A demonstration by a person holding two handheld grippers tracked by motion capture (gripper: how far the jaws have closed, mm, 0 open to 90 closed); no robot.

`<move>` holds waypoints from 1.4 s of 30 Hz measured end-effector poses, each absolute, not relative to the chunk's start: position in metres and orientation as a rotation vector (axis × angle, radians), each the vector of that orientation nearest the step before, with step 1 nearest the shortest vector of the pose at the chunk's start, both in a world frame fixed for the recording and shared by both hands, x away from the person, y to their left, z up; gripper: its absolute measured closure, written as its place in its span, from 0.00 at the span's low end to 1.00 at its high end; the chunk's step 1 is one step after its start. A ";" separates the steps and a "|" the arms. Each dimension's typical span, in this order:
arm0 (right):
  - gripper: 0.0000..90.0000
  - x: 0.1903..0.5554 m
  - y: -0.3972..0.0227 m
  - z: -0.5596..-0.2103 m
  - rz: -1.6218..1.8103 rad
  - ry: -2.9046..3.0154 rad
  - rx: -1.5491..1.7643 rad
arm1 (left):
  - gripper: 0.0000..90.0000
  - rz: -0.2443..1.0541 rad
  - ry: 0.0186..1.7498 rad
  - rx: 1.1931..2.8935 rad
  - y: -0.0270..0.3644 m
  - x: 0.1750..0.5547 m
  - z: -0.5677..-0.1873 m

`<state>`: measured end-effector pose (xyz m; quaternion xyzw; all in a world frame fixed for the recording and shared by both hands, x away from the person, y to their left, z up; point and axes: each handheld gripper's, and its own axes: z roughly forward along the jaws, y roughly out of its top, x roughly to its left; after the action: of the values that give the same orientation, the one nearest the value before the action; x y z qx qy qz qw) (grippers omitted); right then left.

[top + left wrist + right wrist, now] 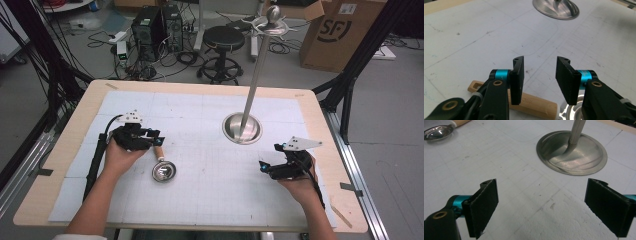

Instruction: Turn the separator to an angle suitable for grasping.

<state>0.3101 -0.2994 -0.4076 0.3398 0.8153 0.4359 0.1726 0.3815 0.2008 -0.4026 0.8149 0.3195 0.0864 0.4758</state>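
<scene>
The desk [60, 165] is a pale wooden slab with a white gridded mat [210, 165] over most of it; a person's two forearms come in over the near edge, each hand gripping a black tool. The left gripper [161, 139] sits over the left half of the mat, nearer the left edge than the middle; in the left gripper view its jaws stand parted with bare mat showing between them, grasping nothing. Just beneath those jaws lies a small ladle [161, 165]; its wooden handle [529, 103] runs across under the jaw tips and its shiny round bowl [164, 171] rests on the mat on the side toward the near edge; whether the jaws touch the handle I cannot tell. The right gripper [262, 166] is held near the right edge, well apart from the ladle; its jaws gape wide in the right gripper view, released, with empty mat between them. Between the two tools, toward the far edge, a round steel base [242, 128] lies flat on the mat, and a slim metal pole [256, 70] rises from its centre, topped with a ball. Beyond the far edge, on the floor, stand a black stool [223, 47] and a cardboard box [340, 32].
</scene>
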 end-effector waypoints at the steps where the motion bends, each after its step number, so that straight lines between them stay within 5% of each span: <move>1: 0.12 0.310 -0.300 -0.407 1.240 2.311 0.966 | 0.68 0.209 0.794 1.989 0.201 0.383 -0.403; 23: 0.12 0.312 -0.294 -0.411 1.211 2.340 0.952 | 0.90 0.302 0.892 2.080 0.203 0.409 -0.429; 42: 0.12 0.315 -0.290 -0.415 1.195 2.363 0.950 | 0.95 0.332 0.879 2.160 0.204 0.416 -0.438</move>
<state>0.3154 -0.2902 -0.4151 0.3331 0.8286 0.4192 0.1636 0.4158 0.2035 -0.4385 0.8470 0.3448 0.1302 0.3830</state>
